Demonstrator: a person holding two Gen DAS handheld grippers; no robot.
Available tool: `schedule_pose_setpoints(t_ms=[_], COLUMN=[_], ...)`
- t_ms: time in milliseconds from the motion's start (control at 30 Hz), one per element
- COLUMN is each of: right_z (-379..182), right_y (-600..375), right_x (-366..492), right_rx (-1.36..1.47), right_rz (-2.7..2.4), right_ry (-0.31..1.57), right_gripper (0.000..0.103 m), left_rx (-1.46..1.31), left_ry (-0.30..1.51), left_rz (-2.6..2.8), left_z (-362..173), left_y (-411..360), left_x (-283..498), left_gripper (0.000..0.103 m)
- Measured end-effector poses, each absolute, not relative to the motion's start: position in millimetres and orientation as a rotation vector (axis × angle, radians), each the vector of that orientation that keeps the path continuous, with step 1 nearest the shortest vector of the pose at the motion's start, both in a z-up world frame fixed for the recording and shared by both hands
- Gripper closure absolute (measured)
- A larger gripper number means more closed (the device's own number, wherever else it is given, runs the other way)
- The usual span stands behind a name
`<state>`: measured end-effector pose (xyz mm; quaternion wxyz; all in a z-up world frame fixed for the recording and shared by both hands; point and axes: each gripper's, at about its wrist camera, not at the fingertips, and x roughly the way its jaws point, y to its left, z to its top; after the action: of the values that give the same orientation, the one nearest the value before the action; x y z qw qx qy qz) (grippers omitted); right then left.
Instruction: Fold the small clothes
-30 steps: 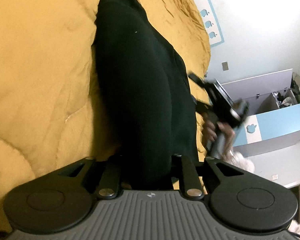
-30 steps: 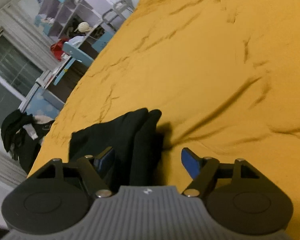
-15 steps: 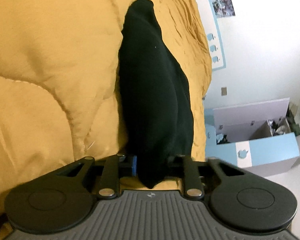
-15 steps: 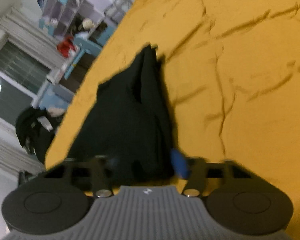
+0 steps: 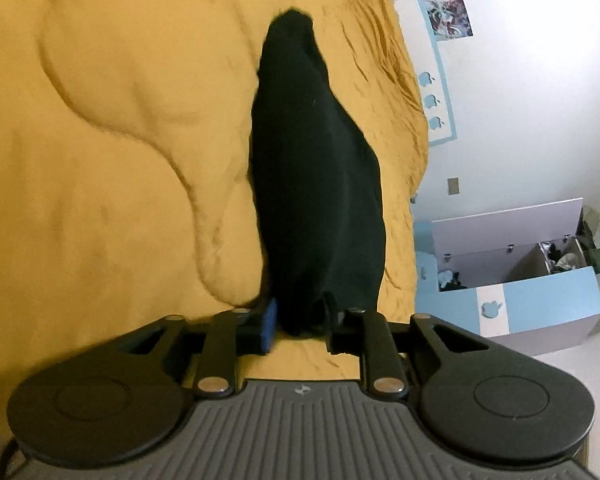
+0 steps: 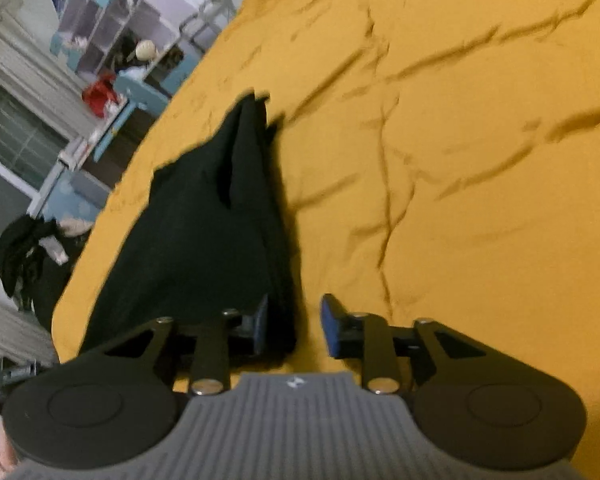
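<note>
A small black garment (image 5: 316, 184) lies folded lengthwise on the mustard-yellow quilt (image 5: 112, 160). In the left wrist view its near end sits between the fingers of my left gripper (image 5: 302, 326), which stand partly apart around the cloth. In the right wrist view the same black garment (image 6: 204, 236) stretches away to the upper left. My right gripper (image 6: 294, 324) is open; the cloth's near edge rests against the left blue pad (image 6: 262, 322) while the right pad (image 6: 332, 326) stands clear of it.
The quilt (image 6: 460, 160) covers the bed to the right. A blue and white open storage box (image 5: 532, 280) stands on the floor past the bed's edge. Shelves (image 6: 112, 28), a window (image 6: 8, 152) and dark hanging clothes (image 6: 20, 252) lie beyond the bed's far side.
Both grippers drew back along the garment to its near ends. My right gripper closed on the cloth half a second ago and has now opened. The garment looks narrower.
</note>
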<state>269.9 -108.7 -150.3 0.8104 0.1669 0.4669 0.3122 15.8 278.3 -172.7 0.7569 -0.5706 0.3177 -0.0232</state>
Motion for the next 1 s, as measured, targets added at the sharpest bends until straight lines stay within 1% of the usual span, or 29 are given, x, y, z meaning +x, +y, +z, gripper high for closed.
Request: schedule_pose_setpoints(t_ms=[33, 167, 267, 367, 467, 533, 567, 600, 700, 767, 833, 900, 933, 967, 1000], right_z=[-138, -103, -92, -96, -109, -125, -136, -145, -172, -180, -178, -171, -164, -156, -148], right_y=[-106, -71, -32, 9, 45, 66, 73, 77, 76, 71, 70, 69, 67, 65, 63], right_x=[269, 283, 305, 340, 373, 391, 400, 404, 411, 405, 405, 401, 395, 388, 379], right_rx=[0.322, 0.247, 0.174, 0.168, 0.146, 0.099, 0.079, 0.081, 0.069, 0.056, 0.060, 0.069, 0.075, 0.084, 0.096], right_rz=[0.671, 0.773, 0.832, 0.878, 0.876, 0.844, 0.823, 0.807, 0.809, 0.841, 0.840, 0.828, 0.830, 0.839, 0.851], right_ry=[0.939, 0.799, 0.722, 0.716, 0.731, 0.775, 0.812, 0.836, 0.879, 0.848, 0.837, 0.815, 0.794, 0.768, 0.745], right_gripper=[0.074, 0.074, 0.074, 0.073, 0.070, 0.069, 0.069, 0.070, 0.071, 0.066, 0.066, 0.065, 0.060, 0.054, 0.052], left_rx=[-1.198, -1.052, -0.994, -0.971, -0.864, -0.800, -0.787, -0.782, -0.794, -0.820, -0.838, -0.819, -0.803, -0.797, -0.797], left_ry=[0.679, 0.575, 0.531, 0.529, 0.532, 0.584, 0.616, 0.640, 0.677, 0.668, 0.667, 0.627, 0.602, 0.582, 0.572], left_rz=[-0.026, -0.018, -0.075, -0.099, -0.026, 0.027, 0.054, 0.076, 0.089, 0.078, 0.075, 0.059, 0.046, 0.030, 0.026], left_z=[-162, -119, -104, -106, -113, -123, -131, -140, -160, -163, -159, -144, -137, -132, -128], left_y=[281, 285, 279, 271, 268, 268, 269, 270, 274, 277, 283, 283, 283, 285, 285], left_x=[13, 24, 53, 86, 110, 124, 125, 127, 125, 123, 121, 124, 127, 132, 135], left_gripper=[0.077, 0.077, 0.071, 0.071, 0.071, 0.071, 0.073, 0.082, 0.087, 0.087, 0.086, 0.079, 0.077, 0.072, 0.070])
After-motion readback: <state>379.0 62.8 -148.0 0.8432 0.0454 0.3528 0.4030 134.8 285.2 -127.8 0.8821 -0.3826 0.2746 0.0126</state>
